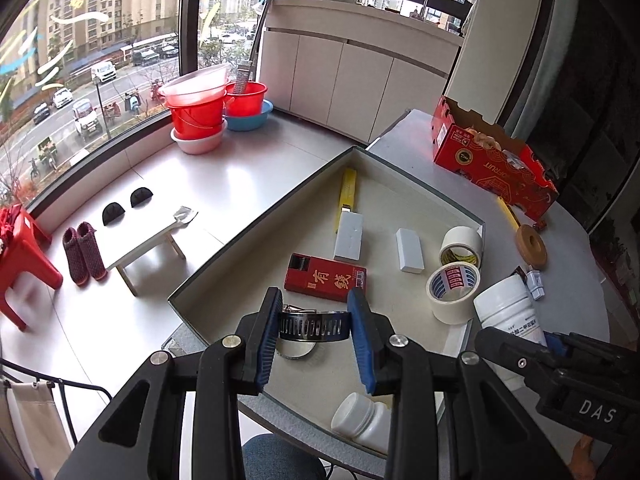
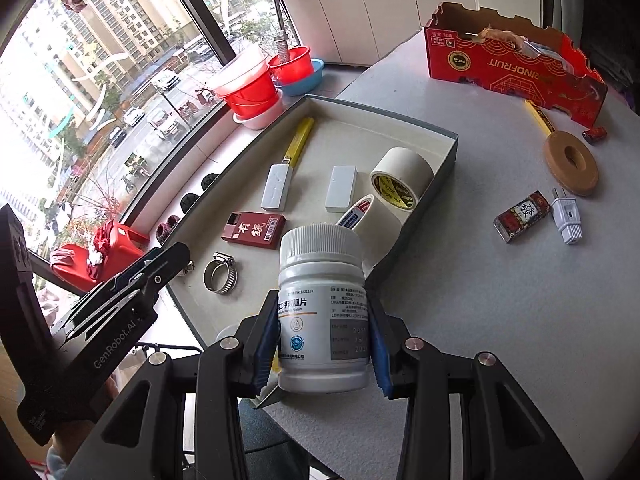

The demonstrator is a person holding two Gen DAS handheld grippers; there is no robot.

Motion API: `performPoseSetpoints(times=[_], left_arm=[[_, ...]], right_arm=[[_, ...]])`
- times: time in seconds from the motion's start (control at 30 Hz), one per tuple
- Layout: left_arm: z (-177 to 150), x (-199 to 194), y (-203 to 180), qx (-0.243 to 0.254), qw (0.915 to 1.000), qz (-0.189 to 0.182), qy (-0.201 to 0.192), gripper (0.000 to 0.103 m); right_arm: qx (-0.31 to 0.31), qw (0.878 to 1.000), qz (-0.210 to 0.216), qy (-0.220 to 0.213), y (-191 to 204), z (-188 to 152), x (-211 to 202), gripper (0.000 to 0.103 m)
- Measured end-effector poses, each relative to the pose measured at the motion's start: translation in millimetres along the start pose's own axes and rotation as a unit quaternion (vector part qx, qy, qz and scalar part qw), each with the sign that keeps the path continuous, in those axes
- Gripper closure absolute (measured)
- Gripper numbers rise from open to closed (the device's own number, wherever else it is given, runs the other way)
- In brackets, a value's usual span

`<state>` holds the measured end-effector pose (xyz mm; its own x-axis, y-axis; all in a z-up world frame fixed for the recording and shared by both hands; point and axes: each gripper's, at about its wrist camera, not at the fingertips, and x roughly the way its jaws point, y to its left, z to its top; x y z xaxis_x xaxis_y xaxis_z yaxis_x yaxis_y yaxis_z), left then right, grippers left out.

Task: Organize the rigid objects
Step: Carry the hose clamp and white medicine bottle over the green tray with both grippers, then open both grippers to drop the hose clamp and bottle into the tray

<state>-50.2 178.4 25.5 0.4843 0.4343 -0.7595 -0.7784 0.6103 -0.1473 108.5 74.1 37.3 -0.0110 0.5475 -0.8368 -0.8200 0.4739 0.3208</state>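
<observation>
White pill bottle (image 2: 323, 312): upright, clamped between the pads of the right hand-held gripper (image 2: 323, 344), above the counter (image 2: 480, 300) at the grey tray's (image 2: 448, 160) near edge. Metal hose clamp (image 1: 314, 325): gripped in the left hand-held gripper (image 1: 314, 326), over the tray floor. Just beyond: red box (image 1: 325, 278), tape rolls (image 1: 452, 286).

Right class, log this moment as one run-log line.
left hand-held gripper: at hose clamp, grip unclear | right hand-held gripper: shut on white bottle

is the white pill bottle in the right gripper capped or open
Capped. The white pill bottle has its ribbed white cap sitting on top, upright between the right gripper pads.
</observation>
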Motion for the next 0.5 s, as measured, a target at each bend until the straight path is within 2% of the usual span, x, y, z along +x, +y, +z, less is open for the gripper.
performPoseSetpoints(times=[0.3,0.5], left_arm=[[24.0,21.9,-20.8,0.025,0.9997,0.005,-0.001,0.066],[33.7,38.1,-21.5,0.029,0.9995,0.013,0.006,0.066]], right_arm=[[0.0,1.0,0.022,-0.005,2.8,39.6,19.1,0.061],[0.006,1.0,0.025,-0.009,-2.0,57.6,32.7,0.061]])
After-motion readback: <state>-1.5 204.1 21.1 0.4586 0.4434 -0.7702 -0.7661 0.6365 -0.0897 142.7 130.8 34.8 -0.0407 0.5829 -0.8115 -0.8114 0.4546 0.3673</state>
